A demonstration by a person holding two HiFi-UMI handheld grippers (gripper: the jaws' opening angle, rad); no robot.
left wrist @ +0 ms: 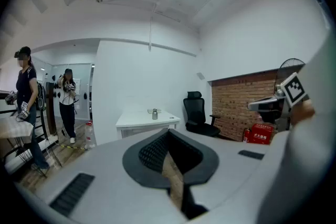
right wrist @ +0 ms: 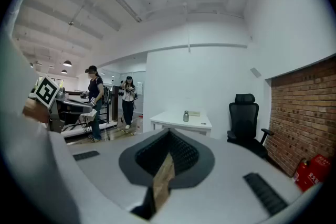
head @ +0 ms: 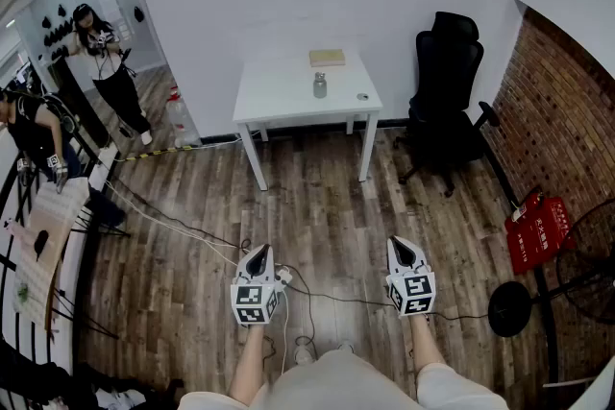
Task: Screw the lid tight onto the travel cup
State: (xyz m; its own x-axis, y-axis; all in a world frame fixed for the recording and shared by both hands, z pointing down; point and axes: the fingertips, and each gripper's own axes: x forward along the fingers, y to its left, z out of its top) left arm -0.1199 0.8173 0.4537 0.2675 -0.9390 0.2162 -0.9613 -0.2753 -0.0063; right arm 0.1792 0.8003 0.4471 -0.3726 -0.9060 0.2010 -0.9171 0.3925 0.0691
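Observation:
A small metal travel cup (head: 320, 85) stands upright in the middle of a white table (head: 279, 101) far across the room; it shows also in the left gripper view (left wrist: 154, 114) and the right gripper view (right wrist: 186, 116). A small round lid (head: 362, 96) lies near the table's right edge. My left gripper (head: 258, 256) and right gripper (head: 403, 251) are held low over the wooden floor, well short of the table. Both are shut with nothing between the jaws.
A tan box (head: 327, 58) lies at the table's back. A black office chair (head: 449, 82) stands right of the table by a brick wall. A red crate (head: 534, 228) and a fan base (head: 509, 307) sit at right. Cables (head: 192, 235) cross the floor. Two people (head: 106, 62) stand at left.

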